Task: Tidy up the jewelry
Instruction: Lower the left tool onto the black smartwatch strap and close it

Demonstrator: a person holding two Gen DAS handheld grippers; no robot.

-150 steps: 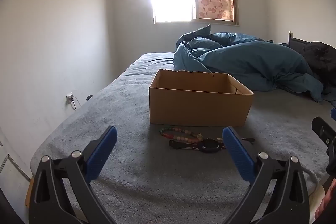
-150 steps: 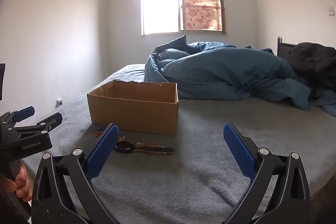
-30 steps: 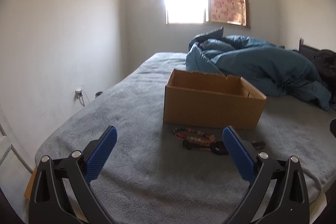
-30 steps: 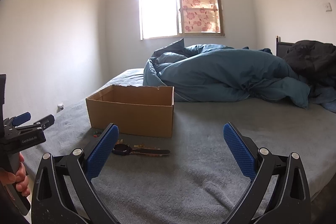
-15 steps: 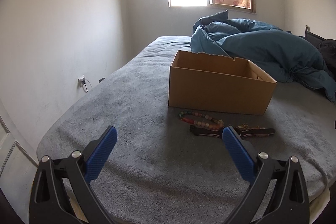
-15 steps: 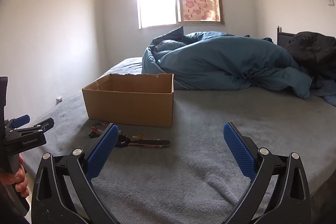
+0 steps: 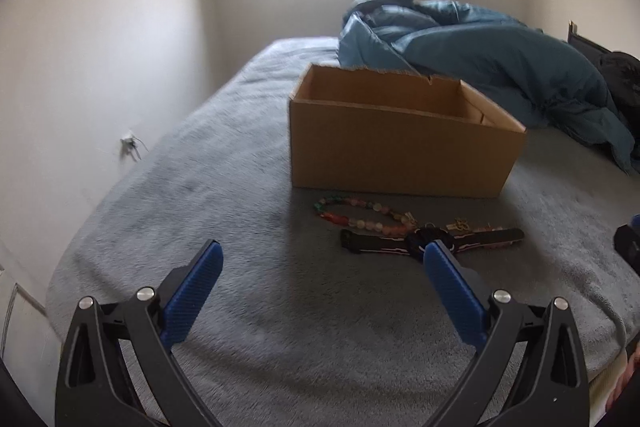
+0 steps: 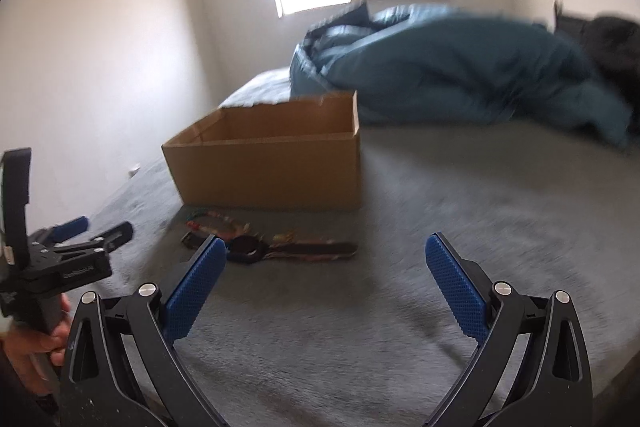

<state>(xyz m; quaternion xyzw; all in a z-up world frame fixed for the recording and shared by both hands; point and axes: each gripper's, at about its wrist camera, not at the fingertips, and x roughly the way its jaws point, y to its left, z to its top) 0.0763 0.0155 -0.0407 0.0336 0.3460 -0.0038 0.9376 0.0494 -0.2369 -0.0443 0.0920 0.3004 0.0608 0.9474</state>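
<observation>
Open brown cardboard box (image 7: 400,143) on grey fleece bed cover (image 7: 200,187), multicoloured bead bracelet (image 7: 360,213) and dark strapped wristwatch (image 7: 430,242), perhaps over a small chain, just before it, left gripper (image 7: 322,269) and right gripper (image 8: 326,261) both spread wide, empty, hovering near.

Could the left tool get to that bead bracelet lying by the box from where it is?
Probably yes. The left tool is open and empty, and only bare grey blanket lies between it and the bracelet, just ahead of the box.
</observation>
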